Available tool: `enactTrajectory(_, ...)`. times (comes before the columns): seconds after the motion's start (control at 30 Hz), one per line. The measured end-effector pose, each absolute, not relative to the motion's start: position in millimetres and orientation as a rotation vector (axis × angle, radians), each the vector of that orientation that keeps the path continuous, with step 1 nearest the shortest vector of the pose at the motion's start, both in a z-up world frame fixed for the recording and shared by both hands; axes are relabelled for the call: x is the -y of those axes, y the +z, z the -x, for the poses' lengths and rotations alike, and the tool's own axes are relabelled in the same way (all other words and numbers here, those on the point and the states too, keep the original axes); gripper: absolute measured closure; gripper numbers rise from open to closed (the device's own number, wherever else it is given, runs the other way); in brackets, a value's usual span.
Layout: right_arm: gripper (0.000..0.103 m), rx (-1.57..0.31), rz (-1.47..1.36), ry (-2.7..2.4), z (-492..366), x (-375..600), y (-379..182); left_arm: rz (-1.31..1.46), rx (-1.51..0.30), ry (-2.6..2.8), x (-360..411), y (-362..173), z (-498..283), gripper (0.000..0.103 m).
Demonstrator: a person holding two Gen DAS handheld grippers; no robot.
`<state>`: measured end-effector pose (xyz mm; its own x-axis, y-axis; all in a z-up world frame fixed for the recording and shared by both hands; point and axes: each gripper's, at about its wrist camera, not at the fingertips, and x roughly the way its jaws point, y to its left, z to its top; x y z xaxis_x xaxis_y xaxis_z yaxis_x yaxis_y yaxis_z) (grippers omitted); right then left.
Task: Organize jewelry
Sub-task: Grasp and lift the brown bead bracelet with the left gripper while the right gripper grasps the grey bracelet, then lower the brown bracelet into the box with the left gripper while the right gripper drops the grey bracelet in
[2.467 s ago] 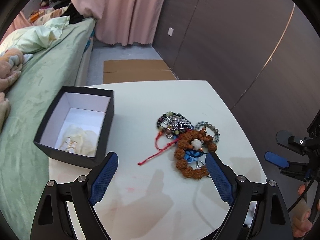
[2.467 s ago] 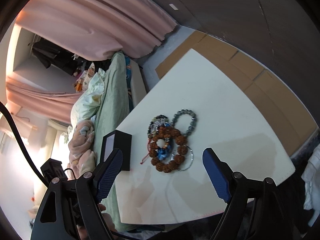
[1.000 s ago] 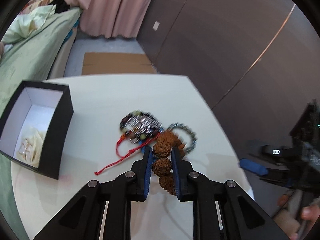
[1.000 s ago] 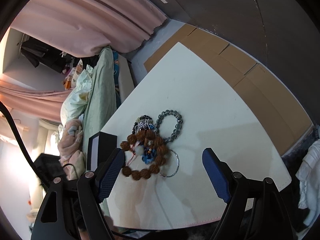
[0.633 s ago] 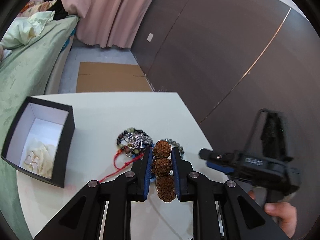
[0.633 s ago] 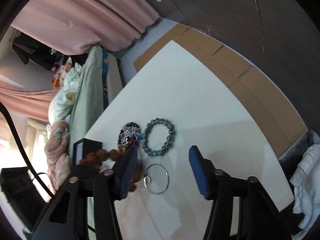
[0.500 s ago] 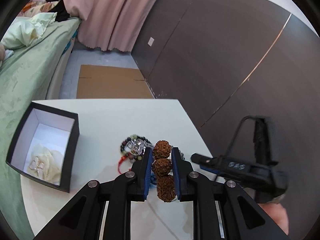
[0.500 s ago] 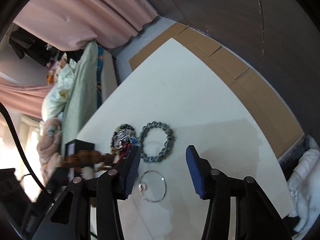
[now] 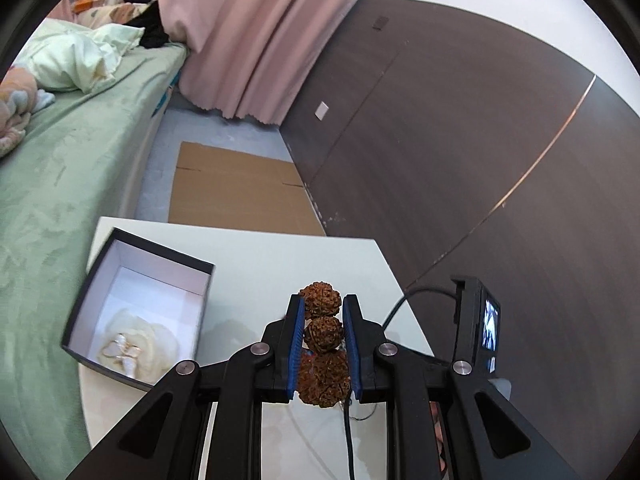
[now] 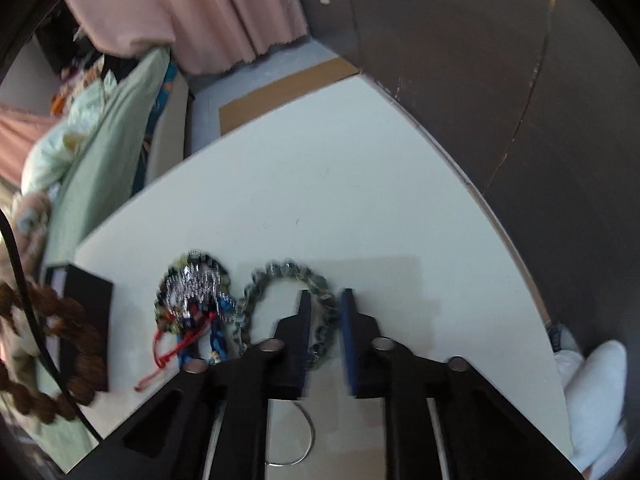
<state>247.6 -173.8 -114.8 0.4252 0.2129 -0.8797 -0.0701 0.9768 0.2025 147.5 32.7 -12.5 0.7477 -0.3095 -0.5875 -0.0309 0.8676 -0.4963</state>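
Observation:
My left gripper (image 9: 321, 305) is shut on a bracelet of big brown rough beads (image 9: 322, 330) and holds it above the white table (image 9: 256, 256), right of the open black jewelry box (image 9: 132, 308). The same bracelet (image 10: 48, 356) hangs at the left in the right wrist view. My right gripper (image 10: 325, 300) is nearly closed around the near side of a grey-green bead bracelet (image 10: 286, 272) that lies on the table; contact is unclear. A tangle of a dark bead bracelet, silver chain, red cord and blue piece (image 10: 192, 300) lies left of it.
The box holds a cream pouch and pale jewelry (image 9: 128, 352). A thin silver bangle (image 10: 296, 440) lies under my right gripper. A green bed (image 9: 60, 184) runs along the table's left side. Dark wall panels (image 9: 460, 180) stand on the right.
My left gripper closed on the brown bead bracelet and lifted it off the pile toward the box. My right gripper dropped to the grey-green bracelet and its jaws narrowed around it.

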Motion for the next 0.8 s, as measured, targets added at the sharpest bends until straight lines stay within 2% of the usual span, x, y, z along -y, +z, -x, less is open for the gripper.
enactTrajectory(0.23, 0.092, -1.077, -0.318, 0.249, -233, 186, -99, 0.532, -0.678, -0.112, -63, -4, -132, 0.083)
enactTrajectory(0.8, 0.092, -0.892, -0.423, 0.390, -205, 159, -45, 0.607, -0.671, 0.013, -114, -15, -131, 0.083)
